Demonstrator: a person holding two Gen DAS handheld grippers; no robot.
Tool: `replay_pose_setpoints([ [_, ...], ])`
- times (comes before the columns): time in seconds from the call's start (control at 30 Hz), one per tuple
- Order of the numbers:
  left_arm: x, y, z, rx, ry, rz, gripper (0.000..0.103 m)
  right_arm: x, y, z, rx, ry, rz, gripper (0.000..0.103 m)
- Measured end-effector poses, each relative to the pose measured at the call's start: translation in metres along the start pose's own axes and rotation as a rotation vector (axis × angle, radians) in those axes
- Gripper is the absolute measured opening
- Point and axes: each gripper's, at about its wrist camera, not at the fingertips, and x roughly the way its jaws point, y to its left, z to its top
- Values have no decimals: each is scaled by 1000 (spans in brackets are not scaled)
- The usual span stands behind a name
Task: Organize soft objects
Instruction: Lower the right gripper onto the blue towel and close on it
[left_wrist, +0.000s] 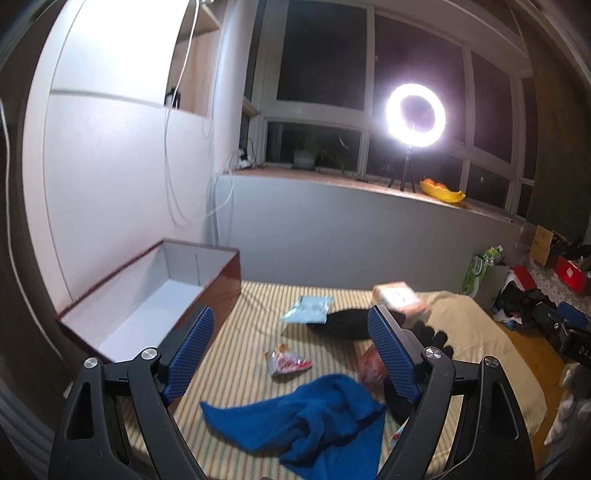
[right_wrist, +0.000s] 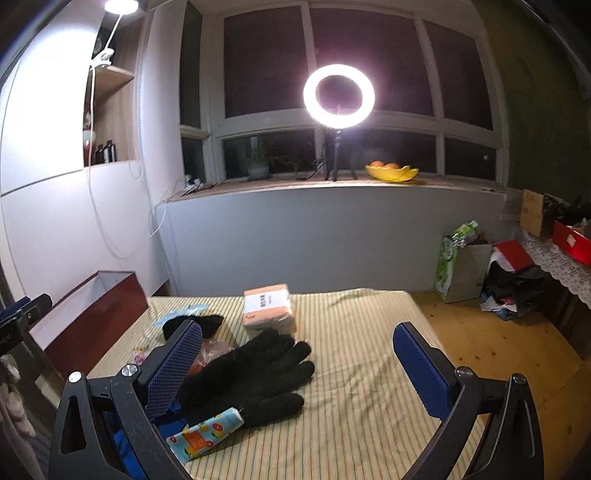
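Observation:
On the striped cloth of the table (left_wrist: 243, 332) lie a crumpled blue towel (left_wrist: 314, 417), a black glove (right_wrist: 255, 380), a second black cloth (left_wrist: 343, 323), a peach tissue pack (right_wrist: 269, 306), a light blue packet (left_wrist: 308, 308) and a small red and white wrapper (left_wrist: 286, 363). A patterned tube (right_wrist: 205, 434) rests at the glove's near edge. My left gripper (left_wrist: 291, 358) hangs open above the towel with nothing in it. My right gripper (right_wrist: 299, 365) stands open over the glove, also holding nothing. An open dark red box (left_wrist: 147, 299) with a white inside sits at the table's left.
A lit ring light (right_wrist: 339, 96) on a tripod and a yellow fruit bowl (right_wrist: 391, 171) stand on the windowsill behind the table. Bags, boxes and clothes (right_wrist: 509, 280) are piled on the wooden floor to the right. A white wall with hanging cables is close on the left.

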Motion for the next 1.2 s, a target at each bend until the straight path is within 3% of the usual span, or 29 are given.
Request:
replay_pose_setpoints([
  [0.27,8,19,-46,-36,171,-44,85,35,24,-12,-54,161,257,102],
  [0.5,21,26,-87,-87,307,-59,85,73,82,-26,-168,320,459,102],
  [0.83,38,33,-106,-138,364,-88,84,120,134,-41,-222,503,557,101],
  [1.2,63,36,-113,-194,407,-153,82,155,170,-59,-235,685,599,87],
])
